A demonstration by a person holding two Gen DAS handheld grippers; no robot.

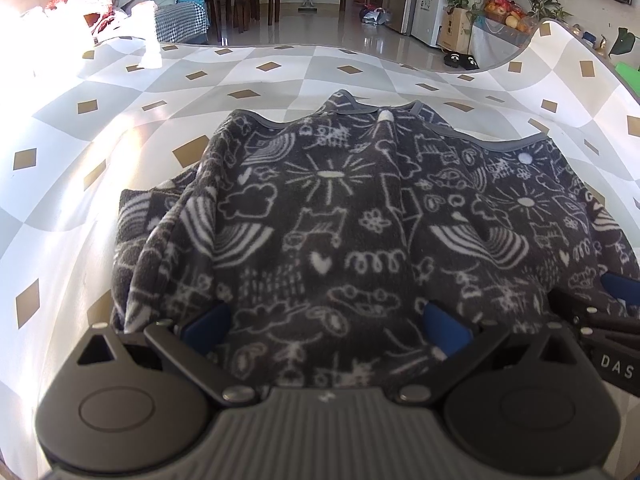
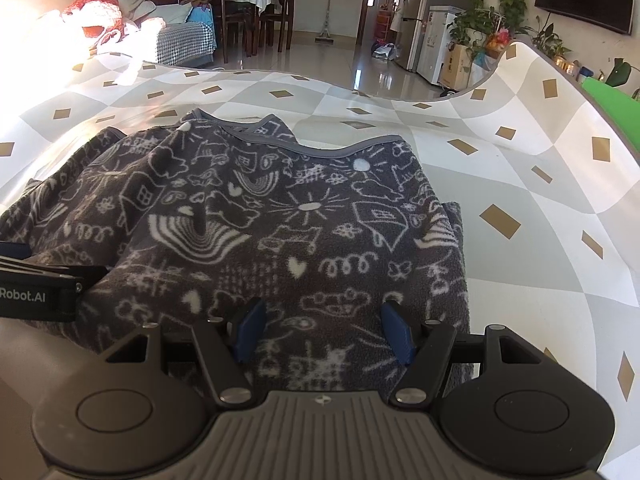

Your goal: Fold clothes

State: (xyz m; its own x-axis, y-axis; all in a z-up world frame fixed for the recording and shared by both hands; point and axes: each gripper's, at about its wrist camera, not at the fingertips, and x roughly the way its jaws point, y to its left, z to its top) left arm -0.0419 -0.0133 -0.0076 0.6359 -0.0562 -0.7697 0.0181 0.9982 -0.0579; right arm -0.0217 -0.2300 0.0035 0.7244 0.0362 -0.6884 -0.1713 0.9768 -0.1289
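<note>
From the left wrist, the left tongs [image 1: 326, 326] stand released, their blue pads wide apart over the near edge of the dark grey fleece garment [image 1: 340, 216], which lies rumpled on the checked table [image 1: 256, 92] with its trimmed hem at the far side. Fabric fills the gap between the pads, yet neither pad seems to press it. The tip of the right tongs [image 1: 600, 320] shows at the right edge, just beside.

From the right wrist, the right tongs [image 2: 324, 330] are likewise released, pads apart above the garment's [image 2: 280, 220] near edge; whether fabric merely lies under them or rises between them is hard to tell through the fisheye. The garment's right side is doubled over near the table's [image 2: 520, 184] bare checks.

To do this step well, I judge both tongs should pinch the near edge at matching spots, catching every layer, then lift together and carry it evenly toward the far hem so the fold lies square, without dragging the bunched left side.
</note>
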